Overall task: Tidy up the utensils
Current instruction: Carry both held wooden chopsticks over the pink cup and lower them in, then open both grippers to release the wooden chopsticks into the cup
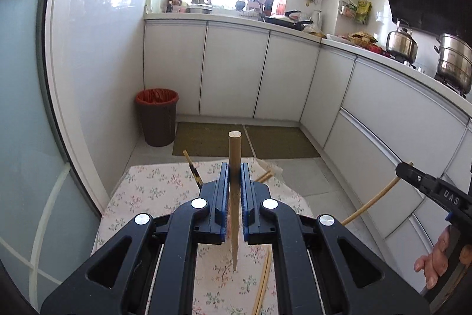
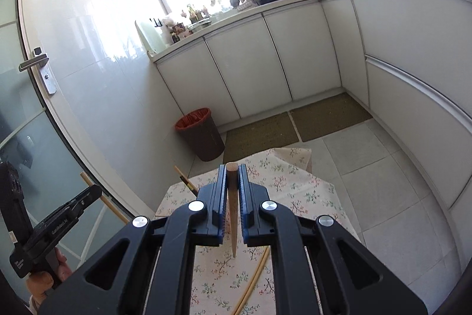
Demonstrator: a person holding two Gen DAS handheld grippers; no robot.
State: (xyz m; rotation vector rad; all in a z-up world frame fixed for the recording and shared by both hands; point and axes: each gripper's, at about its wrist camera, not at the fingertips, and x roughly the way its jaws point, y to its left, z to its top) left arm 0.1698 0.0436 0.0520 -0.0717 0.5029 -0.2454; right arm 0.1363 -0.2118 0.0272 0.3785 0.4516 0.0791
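A floral-cloth table [image 1: 141, 197] carries loose chopsticks [image 2: 250, 282] below both tongs; the left gripper [image 1: 235, 176] is clamped on one chopstick [image 1: 234, 149], the right gripper [image 2: 232, 177] on a browner chopstick [image 2: 232, 185], both upright, points down

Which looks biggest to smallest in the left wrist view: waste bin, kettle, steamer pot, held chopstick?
1. Waste bin.
2. Steamer pot, partly cut off at the frame edge.
3. Kettle.
Held chopstick in the left gripper: longest in frame, but thin and right at the lens, so I won't rank it.
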